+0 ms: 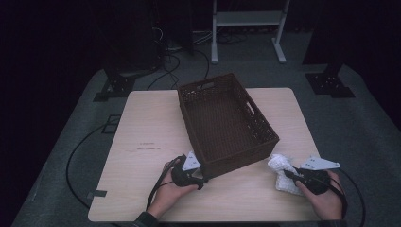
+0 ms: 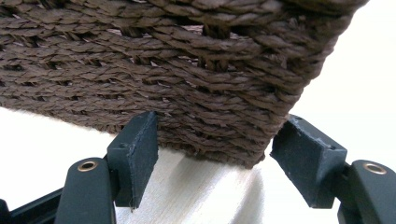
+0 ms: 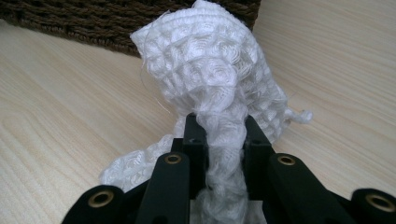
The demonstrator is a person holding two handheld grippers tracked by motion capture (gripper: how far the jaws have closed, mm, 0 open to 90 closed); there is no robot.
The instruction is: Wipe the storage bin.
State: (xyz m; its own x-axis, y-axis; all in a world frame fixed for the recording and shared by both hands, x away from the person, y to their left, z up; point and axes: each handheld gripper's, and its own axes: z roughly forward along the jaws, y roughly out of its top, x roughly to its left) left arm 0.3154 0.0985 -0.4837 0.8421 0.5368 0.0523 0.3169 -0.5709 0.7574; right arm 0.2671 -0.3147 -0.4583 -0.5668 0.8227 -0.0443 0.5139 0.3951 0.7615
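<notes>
Now, on the left, the left gripper [image 2: 215, 158] has its jaws spread wide around the near corner of the woven basket [image 2: 177, 79], a pad on either side of that corner and neither pad pressing. Over right, the right gripper [image 3: 219, 135] is pinched tight on the white waffle-weave cloth [image 3: 210, 70], which bunches up ahead of its jaws, with the basket wall just beyond.

A pale wooden table [image 1: 142, 123] carries a wicker basket [image 1: 227, 124] and a white cloth [image 1: 282, 166].

Left gripper [image 2: 215, 158] agape, right gripper [image 3: 219, 135] clamped
</notes>
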